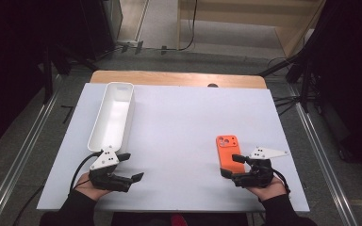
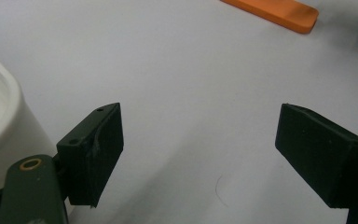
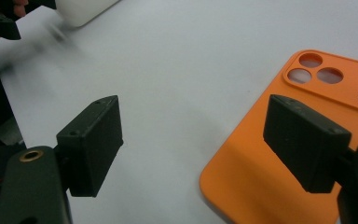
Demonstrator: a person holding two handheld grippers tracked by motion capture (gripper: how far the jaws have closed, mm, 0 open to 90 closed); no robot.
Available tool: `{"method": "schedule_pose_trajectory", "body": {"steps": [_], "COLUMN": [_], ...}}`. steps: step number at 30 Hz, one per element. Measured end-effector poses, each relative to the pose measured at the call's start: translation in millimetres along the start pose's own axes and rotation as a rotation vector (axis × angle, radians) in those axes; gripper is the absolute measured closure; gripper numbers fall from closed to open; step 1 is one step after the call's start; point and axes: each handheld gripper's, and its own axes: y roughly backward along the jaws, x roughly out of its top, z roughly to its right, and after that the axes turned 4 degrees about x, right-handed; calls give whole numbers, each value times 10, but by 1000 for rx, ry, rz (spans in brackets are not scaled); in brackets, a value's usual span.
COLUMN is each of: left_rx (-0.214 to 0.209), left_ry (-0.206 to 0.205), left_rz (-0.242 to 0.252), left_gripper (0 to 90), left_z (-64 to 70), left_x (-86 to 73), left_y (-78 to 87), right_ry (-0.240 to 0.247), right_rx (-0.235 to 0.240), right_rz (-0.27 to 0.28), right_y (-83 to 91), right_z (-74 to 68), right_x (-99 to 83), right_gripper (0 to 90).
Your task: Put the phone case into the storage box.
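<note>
Looking down from the high view, I see my right gripper [image 1: 232,166] at the near right of the white table [image 1: 179,122], its jaws spread wide at the near end of an orange phone case [image 1: 229,153]; the case lies flat, back side up, camera cut-outs at its far end. From the right gripper view the same gripper [image 3: 212,144] has one jaw over bare table and the other over the case [image 3: 279,168]; whether that jaw touches the case I cannot tell; nothing is clamped between them. My left gripper [image 1: 131,165] sits at the near left, jaws also wide apart and holding nothing, just beside the near end of a long white tray [image 1: 118,94] that runs away toward the far edge. In the left gripper view its jaws [image 2: 198,154] frame plain table; the tray's rounded wall [image 2: 2,116] is close beside one jaw, and the case's edge [image 2: 279,11] shows well apart, farther off.
</note>
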Motion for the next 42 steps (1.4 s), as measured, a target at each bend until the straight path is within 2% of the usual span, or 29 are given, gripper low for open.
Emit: {"method": "schedule_pose_trajectory", "body": {"steps": [19, 25, 42], "left_rx": [-1, -1, -5], "left_ry": [0, 0, 0], "left_rz": [1, 0, -4], "left_gripper": [156, 156, 156], "left_z": [1, 1, 1], "left_x": [-2, -2, -3], "left_y": [5, 5, 1], "right_ry": [-7, 8, 24], "right_rx": [10, 16, -12], "right_rz": [-17, -30, -63], "right_y": [-6, 2, 73], "right_z": [11, 27, 60], "right_x": [13, 29, 75], "right_gripper": [185, 190, 190]}}
